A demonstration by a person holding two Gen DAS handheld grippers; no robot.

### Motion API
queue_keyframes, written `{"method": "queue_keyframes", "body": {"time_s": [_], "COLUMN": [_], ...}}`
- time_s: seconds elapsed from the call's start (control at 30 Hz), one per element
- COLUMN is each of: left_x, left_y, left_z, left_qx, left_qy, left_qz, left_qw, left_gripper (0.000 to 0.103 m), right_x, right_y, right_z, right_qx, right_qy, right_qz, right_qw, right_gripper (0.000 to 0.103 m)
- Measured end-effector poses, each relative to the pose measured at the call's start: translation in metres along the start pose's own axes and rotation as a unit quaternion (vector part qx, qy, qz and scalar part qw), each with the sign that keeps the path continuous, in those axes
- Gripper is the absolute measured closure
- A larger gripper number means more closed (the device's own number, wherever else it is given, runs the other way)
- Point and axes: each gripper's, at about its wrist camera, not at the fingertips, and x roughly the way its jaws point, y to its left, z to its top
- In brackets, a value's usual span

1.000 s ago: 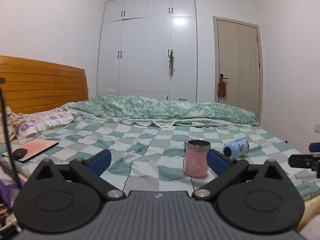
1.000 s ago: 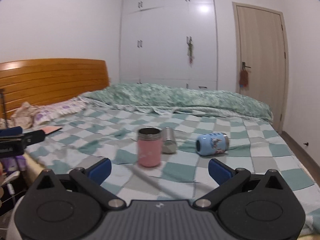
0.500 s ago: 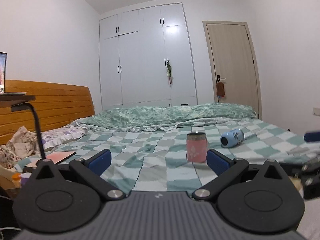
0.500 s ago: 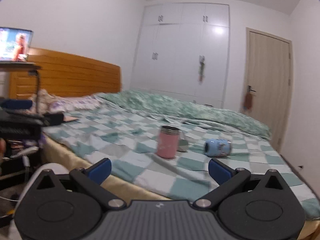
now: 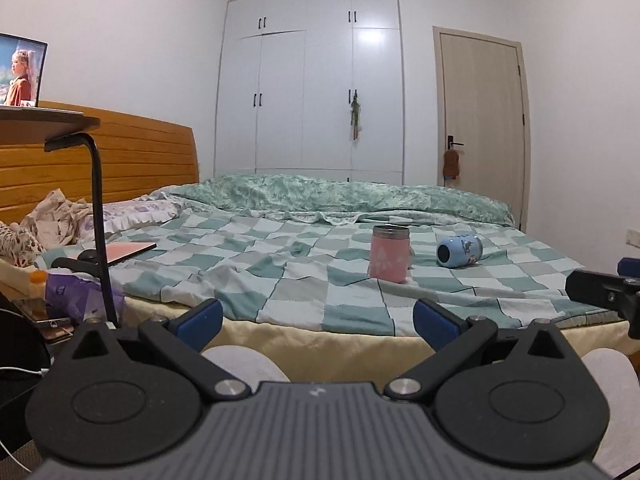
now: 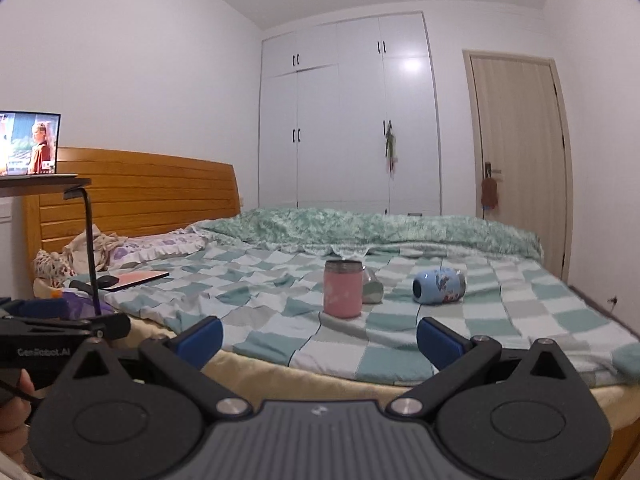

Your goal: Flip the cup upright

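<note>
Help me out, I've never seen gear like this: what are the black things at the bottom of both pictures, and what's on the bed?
Those are two hand-held grabbers, one in each of a person's hands, each with a camera looking forward along its fingers. One picture comes from the left gripper, the other from the right gripper. Both have their blue-tipped jaws open and hold nothing. On the checked bedspread a pink cup stands upright, and a blue cup lies on its side to its right. A smaller grey thing sits behind the pink cup, too blurred to name.

Pink cup; blue cup; teal-white checked bedspread.
</note>
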Motion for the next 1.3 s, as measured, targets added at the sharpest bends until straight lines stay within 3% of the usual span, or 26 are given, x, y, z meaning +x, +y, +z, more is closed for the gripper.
{"method": "queue_keyframes", "body": {"time_s": [0.47,1.3], "left_x": [-0.009,-0.012], "left_y": [-0.01,-0.013], "left_z": [0.0,0.0], "left_qx": [0.01,0.013], "left_qy": [-0.022,-0.025], "left_qz": [-0.005,-0.002], "left_qw": [0.9997,0.9996], "left_gripper": [0.0,0.0], "right_x": [-0.004,-0.001], "right_y": [0.001,0.0], "right_z": [-0.002,-0.006], "right_qx": [0.002,0.006], "right_qy": [-0.007,-0.001], "right_qz": [-0.001,0.001], "right_qw": [1.0,1.0], "right_gripper": [0.0,0.0]}}
